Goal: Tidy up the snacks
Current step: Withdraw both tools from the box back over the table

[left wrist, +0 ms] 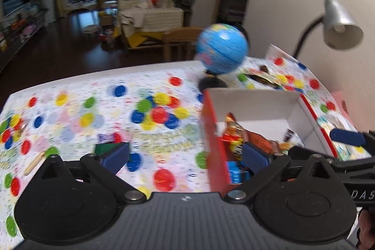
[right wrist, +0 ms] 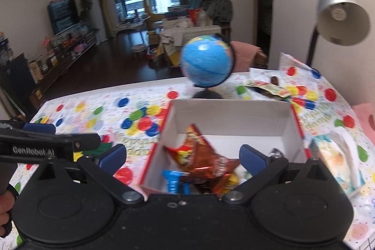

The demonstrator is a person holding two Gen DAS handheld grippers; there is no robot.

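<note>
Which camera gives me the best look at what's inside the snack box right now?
The right wrist view. It looks straight down into the box, showing the red-orange snack bags and a blue packet on its white floor. The left wrist view sees the box from its left side, so its red wall and a gripper finger hide part of the contents.
</note>
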